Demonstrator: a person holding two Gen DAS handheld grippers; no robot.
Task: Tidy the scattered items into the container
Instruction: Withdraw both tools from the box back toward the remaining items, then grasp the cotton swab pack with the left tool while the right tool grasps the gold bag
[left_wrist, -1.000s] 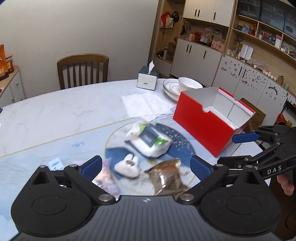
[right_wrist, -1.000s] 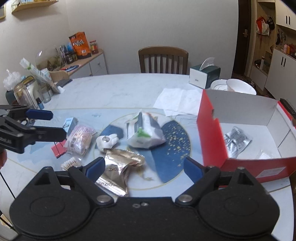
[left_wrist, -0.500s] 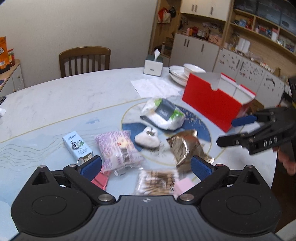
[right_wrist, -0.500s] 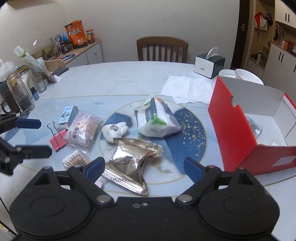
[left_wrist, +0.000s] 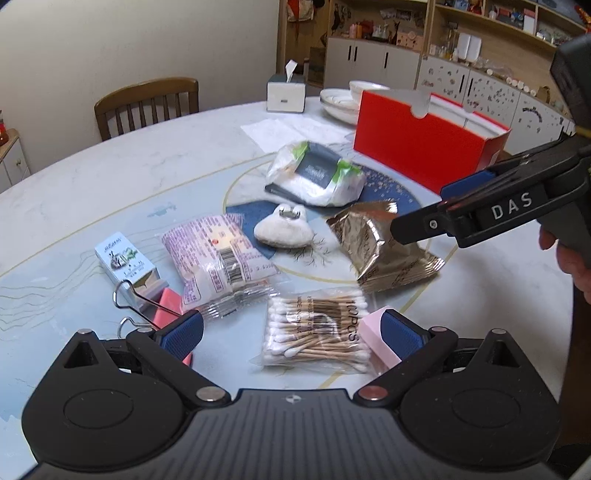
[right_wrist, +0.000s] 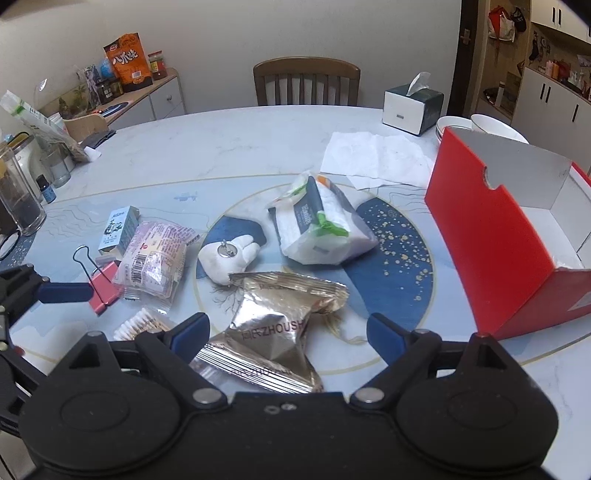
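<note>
**Red carton waiting, packets loose on marble**

Marble-topped table (right_wrist: 229, 147) strewn with small goods. Left gripper (left_wrist: 291, 332) held low over the near edge, fingers spread wide, nothing between them; directly ahead, a clear pack of cotton swabs (left_wrist: 317, 338), with a pink block (left_wrist: 375, 334) touching its right side. Further left, a red binder clip (left_wrist: 162, 310) beside a small printed box (left_wrist: 123, 258), then a purple-patterned snack packet (left_wrist: 218, 258). Beyond, a white plush keyring (left_wrist: 282, 230), a gold foil pouch (left_wrist: 376, 247) and a bag of white tissues with green and dark label (left_wrist: 317, 177).

Right gripper (right_wrist: 288, 332) also spread wide and gripping nothing, hovering just above the gold foil pouch (right_wrist: 273, 328), which lies between the blue pads. Seen from the left camera, one right finger (left_wrist: 469, 210) crossing over the pouch's far edge.

Red open-topped box (right_wrist: 491, 240) standing at the right side of the table, well apart from the swabs and clip, near the tissue bag (right_wrist: 321, 229). Inside mostly hidden; contents impossible to tell.

Behind: tissue box (right_wrist: 410, 107), unfolded paper napkin (right_wrist: 376, 155), stacked bowls (left_wrist: 351, 98), wooden chair (right_wrist: 306, 81).
</note>
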